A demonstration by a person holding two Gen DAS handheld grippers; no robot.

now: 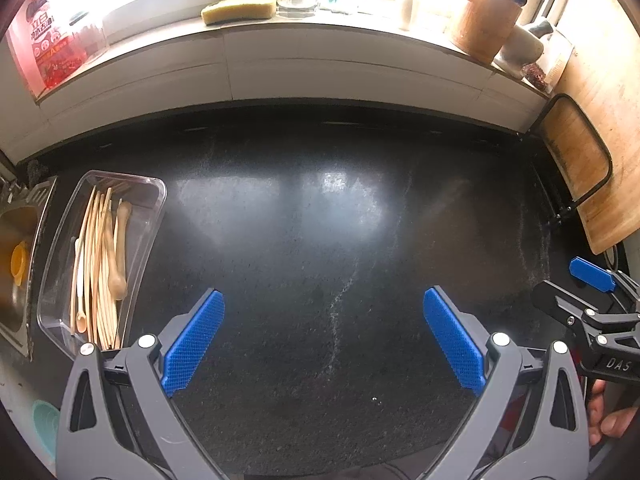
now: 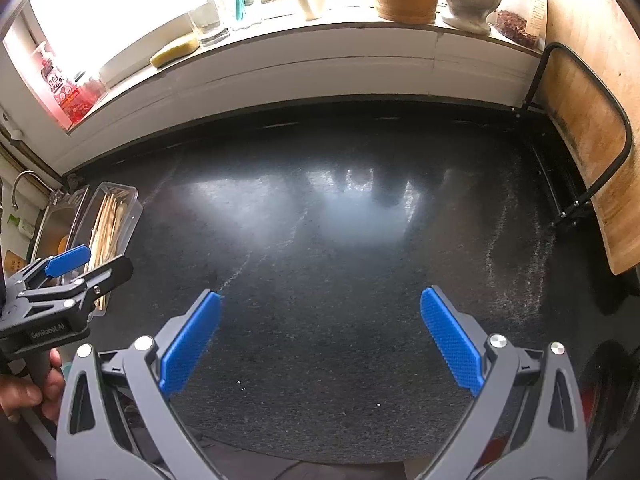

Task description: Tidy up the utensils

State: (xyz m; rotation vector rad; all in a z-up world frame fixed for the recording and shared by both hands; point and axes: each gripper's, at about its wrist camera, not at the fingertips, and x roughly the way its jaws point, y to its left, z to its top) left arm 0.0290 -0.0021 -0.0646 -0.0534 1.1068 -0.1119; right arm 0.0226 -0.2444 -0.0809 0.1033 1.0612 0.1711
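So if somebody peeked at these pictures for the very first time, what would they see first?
Probably the bright blue fingers of the left tool, spread wide open over the shiny black counter, and the right tool is open too. Next, the clear box by the sink on the left, full of wooden utensils. Up on the sunny windowsill sits a yellow sponge.

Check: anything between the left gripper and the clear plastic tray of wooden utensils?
Nothing visible. The left gripper, jaws open, hangs over bare black stone counter; the clear plastic tray of wooden utensils sits to its left by the sink.
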